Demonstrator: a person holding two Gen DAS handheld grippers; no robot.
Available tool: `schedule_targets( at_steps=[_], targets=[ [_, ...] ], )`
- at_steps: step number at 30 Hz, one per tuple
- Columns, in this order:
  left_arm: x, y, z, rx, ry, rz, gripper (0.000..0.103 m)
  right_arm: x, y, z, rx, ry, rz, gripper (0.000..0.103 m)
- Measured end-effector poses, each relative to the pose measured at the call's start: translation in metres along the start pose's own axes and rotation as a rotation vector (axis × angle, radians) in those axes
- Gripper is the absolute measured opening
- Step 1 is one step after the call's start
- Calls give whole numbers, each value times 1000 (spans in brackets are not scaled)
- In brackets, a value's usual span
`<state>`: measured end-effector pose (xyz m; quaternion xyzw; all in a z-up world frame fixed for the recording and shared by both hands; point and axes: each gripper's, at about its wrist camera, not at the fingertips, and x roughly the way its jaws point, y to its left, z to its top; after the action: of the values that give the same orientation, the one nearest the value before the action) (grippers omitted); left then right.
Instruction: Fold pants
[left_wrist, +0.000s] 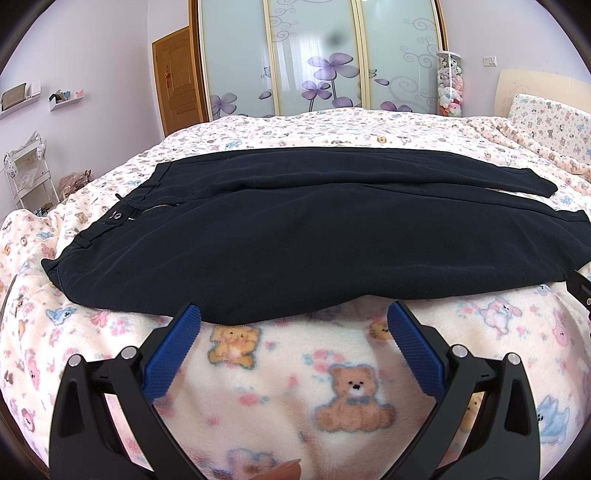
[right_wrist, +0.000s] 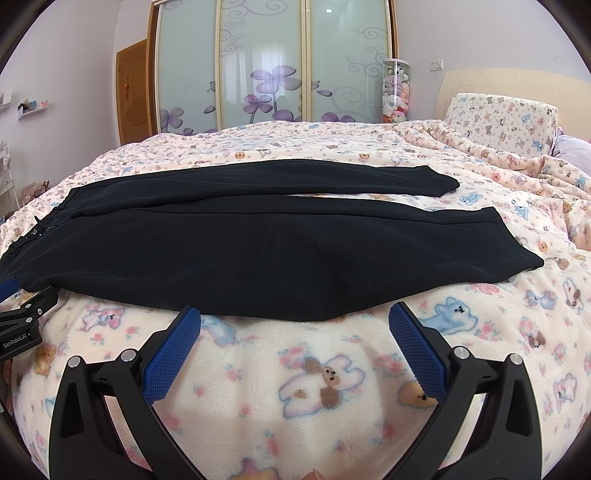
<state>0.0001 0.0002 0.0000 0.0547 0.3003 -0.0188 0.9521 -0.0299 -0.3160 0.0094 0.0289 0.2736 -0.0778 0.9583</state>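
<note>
So, left view: pants (left_wrist: 295, 236) lie flat on the blanket (left_wrist: 280, 376), left gripper (left_wrist: 293, 317) spread wide at their near edge. Right view: right gripper (right_wrist: 294, 317) likewise gaping. Soft, limp cloth, probably; pinch that near seam.

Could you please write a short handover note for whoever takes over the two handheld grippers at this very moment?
Left gripper: open, empty, blue pads at the near edge of the dark navy cloth pants, toward the waistband half.
Right gripper: open, empty, at the same near edge, toward the leg hems.
The pants lie flat across the teddy-bear print fleece blanket on the bed, waistband to the left, legs running right and slightly apart at the hems.
Done: pants spread out. No fold is visible.
Left: every fold; probably first bring one leg over the other.
</note>
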Motion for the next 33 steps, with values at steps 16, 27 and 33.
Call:
schedule_targets(
  at_steps=[16, 27, 33],
  targets=[
    [0, 0, 0, 0, 1, -1, 101, 1, 0, 0, 0, 0, 0, 102],
    [0, 0, 0, -1, 2, -2, 101, -1, -1, -1, 5, 0, 4, 102],
    [1, 1, 1, -7, 7, -15, 101, -2, -10, -1, 36, -13, 50, 102]
  ],
)
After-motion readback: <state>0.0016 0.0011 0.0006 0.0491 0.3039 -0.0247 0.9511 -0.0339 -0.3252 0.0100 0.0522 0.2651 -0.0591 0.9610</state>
